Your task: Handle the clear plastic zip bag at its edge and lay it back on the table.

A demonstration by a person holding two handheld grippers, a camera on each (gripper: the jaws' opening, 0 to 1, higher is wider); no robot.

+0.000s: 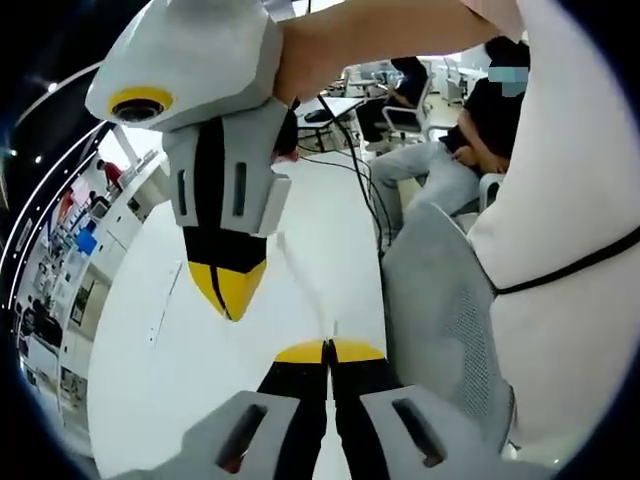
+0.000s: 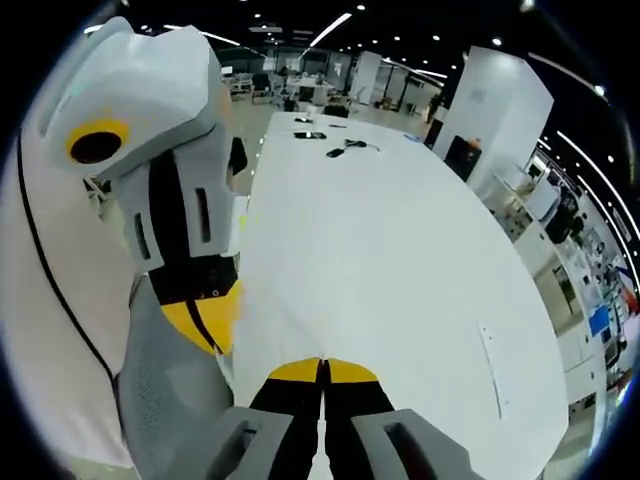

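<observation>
Bag [image 1: 300, 270], clear and seemingly empty, hangs pinched between both closed tongs [image 1: 328, 347] [image 2: 322, 366].

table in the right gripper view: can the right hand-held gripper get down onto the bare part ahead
Probably yes: the right hand-held gripper, jaws shut, faces bare white table; the left hand-held gripper sits beside it, not ahead.

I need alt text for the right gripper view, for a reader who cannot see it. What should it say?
The right gripper points along a long white table, its yellow-tipped jaws closed together. The left gripper reaches in from the left, grey and white with yellow tips. A few small dark items lie at the table's far end, in a large office hall.
</observation>
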